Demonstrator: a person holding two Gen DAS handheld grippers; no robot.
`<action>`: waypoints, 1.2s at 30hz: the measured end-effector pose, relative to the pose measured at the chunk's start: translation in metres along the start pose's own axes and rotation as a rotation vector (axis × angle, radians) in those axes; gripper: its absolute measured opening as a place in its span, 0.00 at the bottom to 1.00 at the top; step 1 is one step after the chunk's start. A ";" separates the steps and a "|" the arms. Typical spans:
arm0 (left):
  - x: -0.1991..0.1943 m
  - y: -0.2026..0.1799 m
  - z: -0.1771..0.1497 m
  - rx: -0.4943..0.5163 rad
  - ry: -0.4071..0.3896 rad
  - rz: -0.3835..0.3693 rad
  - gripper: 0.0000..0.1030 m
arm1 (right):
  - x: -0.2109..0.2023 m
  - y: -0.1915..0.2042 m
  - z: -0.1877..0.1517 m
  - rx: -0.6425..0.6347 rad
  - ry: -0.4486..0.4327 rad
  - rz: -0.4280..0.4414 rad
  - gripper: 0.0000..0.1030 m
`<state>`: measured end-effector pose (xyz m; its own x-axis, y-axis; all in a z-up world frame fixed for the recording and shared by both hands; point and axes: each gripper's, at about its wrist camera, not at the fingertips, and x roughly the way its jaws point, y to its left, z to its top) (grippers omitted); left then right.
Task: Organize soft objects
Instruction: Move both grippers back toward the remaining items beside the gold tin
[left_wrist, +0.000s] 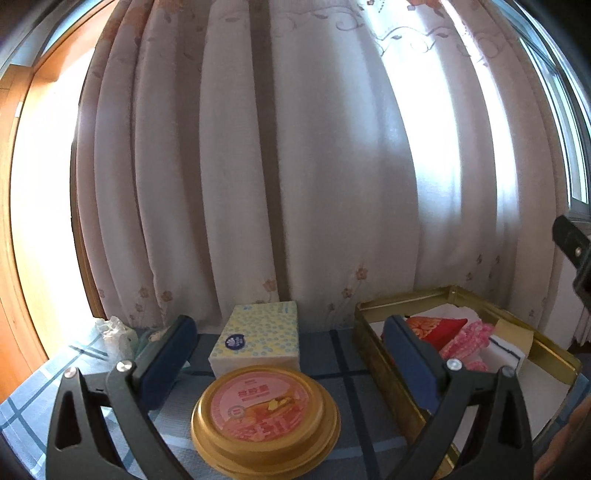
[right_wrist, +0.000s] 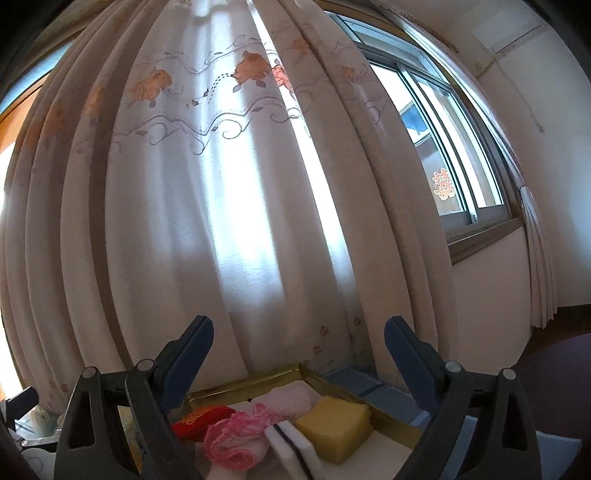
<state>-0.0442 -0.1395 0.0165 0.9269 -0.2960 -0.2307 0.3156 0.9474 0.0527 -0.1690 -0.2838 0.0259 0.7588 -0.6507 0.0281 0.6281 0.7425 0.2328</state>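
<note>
My left gripper (left_wrist: 291, 345) is open above the checked tablecloth, with a yellow dotted tissue pack (left_wrist: 258, 338) and a round gold-rimmed tub (left_wrist: 264, 419) lying between its fingers, untouched. To the right stands a gold-edged tray (left_wrist: 380, 356) holding a red embroidered pouch (left_wrist: 436, 326), a pink knitted piece (left_wrist: 467, 341) and a white sponge (left_wrist: 506, 352). My right gripper (right_wrist: 299, 354) hangs open over that tray (right_wrist: 258, 380), above the red pouch (right_wrist: 199, 419), the pink knit (right_wrist: 236, 435), a pale pink cloth (right_wrist: 291, 400), a white sponge (right_wrist: 291, 448) and a yellow sponge (right_wrist: 336, 424).
A pleated floral curtain (left_wrist: 295, 166) hangs close behind the table. Crumpled clear plastic (left_wrist: 114, 332) lies at the table's back left. A wooden frame (left_wrist: 14, 221) stands at far left. A window (right_wrist: 450, 155) and its sill are at the right, with dark floor below.
</note>
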 end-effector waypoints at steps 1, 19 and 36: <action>0.000 0.001 0.000 -0.002 0.003 0.002 1.00 | 0.000 0.001 0.000 0.001 0.003 0.004 0.93; -0.004 0.049 -0.003 -0.030 0.021 0.083 1.00 | -0.019 0.046 -0.011 -0.027 0.038 0.091 0.93; 0.000 0.115 -0.006 -0.065 0.042 0.178 1.00 | -0.031 0.100 -0.023 -0.032 0.098 0.176 0.93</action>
<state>-0.0092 -0.0299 0.0162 0.9574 -0.1187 -0.2633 0.1321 0.9907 0.0335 -0.1259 -0.1860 0.0258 0.8694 -0.4933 -0.0295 0.4885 0.8490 0.2015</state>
